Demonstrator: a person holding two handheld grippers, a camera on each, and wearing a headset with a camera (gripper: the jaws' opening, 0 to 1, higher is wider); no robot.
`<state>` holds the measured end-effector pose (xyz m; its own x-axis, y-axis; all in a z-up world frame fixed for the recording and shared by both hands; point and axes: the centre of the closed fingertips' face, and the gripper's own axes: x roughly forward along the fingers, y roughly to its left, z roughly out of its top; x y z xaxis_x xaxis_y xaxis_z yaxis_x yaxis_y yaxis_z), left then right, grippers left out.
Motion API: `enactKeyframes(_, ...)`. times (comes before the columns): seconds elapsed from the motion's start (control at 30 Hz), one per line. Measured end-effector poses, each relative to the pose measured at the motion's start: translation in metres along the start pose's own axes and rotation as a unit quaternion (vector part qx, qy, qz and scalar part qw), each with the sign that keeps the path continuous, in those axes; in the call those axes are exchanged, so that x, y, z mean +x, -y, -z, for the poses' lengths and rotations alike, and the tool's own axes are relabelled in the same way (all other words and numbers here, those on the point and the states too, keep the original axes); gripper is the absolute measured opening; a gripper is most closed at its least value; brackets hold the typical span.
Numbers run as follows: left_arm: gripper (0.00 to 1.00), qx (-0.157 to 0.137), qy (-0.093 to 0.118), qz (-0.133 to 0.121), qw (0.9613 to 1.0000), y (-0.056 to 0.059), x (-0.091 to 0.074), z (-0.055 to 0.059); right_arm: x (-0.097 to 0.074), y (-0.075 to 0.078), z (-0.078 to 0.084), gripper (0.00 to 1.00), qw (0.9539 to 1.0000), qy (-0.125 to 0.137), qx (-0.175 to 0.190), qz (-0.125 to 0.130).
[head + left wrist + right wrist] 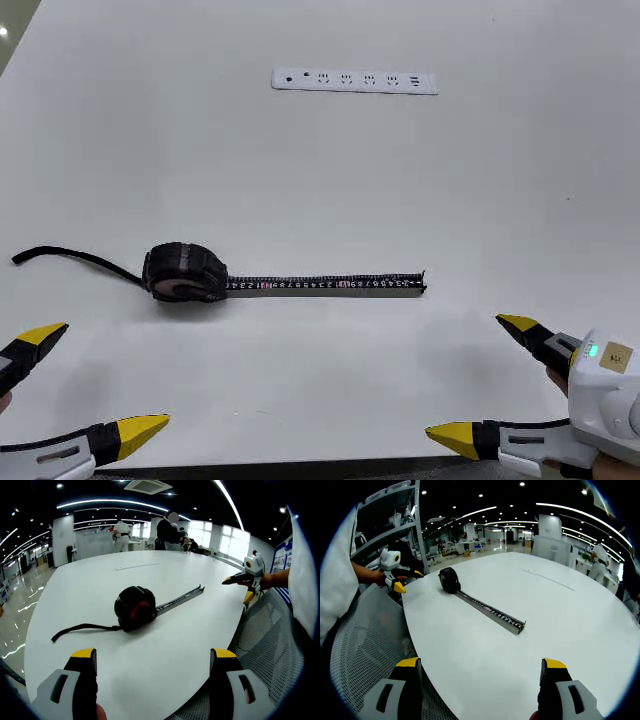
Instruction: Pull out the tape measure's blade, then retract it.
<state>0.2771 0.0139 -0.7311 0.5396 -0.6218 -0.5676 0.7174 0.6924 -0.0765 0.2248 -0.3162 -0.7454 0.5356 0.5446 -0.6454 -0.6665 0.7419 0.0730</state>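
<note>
A black tape measure (pixel 184 272) (pixel 135 608) (pixel 449 579) lies on the white table (pixel 330 170). Its blade (pixel 325 284) (pixel 180 598) (pixel 490 611) is pulled out to the right and rests flat, ending in a hook (pixel 423 282). A black wrist strap (pixel 70 256) trails from the case to the left. My left gripper (pixel 105 385) (pixel 152 657) is open near the table's front edge, apart from the case. At the front right my right gripper (pixel 485 380) (pixel 479 666) is open too, short of the blade's end. Nothing sits between either pair of yellow-tipped fingers.
A white power strip (pixel 354 81) lies at the far side of the table. The front edge of the table runs just below both grippers. A grey mesh chair (pixel 272 655) stands by the table, and people stand in the office beyond it.
</note>
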Motion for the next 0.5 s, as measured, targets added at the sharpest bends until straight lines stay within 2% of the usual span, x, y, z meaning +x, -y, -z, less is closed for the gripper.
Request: enactKeyframes(0.5,0.93,0.004,-0.006,0.005,1.0,0.0018,0.0015,0.0012,-0.0005,-0.0008,0.0039,0.99,1.0,-0.006,0.002,-0.004)
